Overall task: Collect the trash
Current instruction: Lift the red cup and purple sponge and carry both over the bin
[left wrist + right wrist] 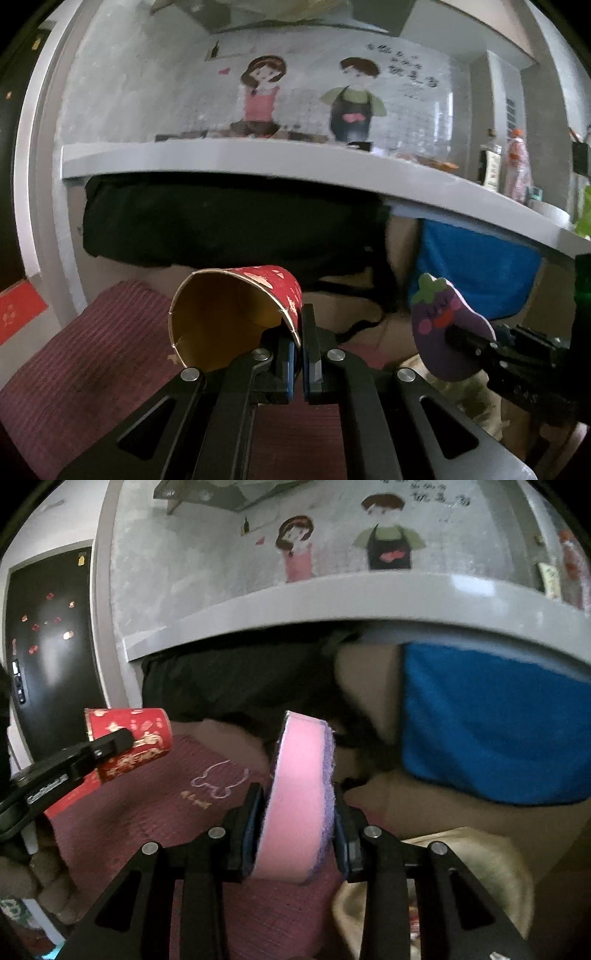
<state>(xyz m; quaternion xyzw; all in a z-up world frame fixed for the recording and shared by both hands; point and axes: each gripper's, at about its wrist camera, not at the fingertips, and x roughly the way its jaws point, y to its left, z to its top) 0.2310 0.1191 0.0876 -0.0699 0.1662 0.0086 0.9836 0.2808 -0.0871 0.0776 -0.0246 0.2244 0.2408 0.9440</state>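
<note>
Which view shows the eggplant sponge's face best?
Left wrist: the eggplant-shaped sponge faces it, showing purple front, green stem and face, held by the right gripper. Right wrist sees only its pink back and edge.

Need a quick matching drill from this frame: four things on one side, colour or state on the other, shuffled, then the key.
Things:
1. paper cup
2. eggplant sponge
3. mat
4. cloth

Colour or state:
A. blue, hanging under the counter
B. maroon, ribbed, lying flat below both grippers
C. red outside, pinched by its rim in the left gripper
D. pink with a purple face, squeezed in the right gripper

Pairs: 1-C, 2-D, 3-B, 4-A
</note>
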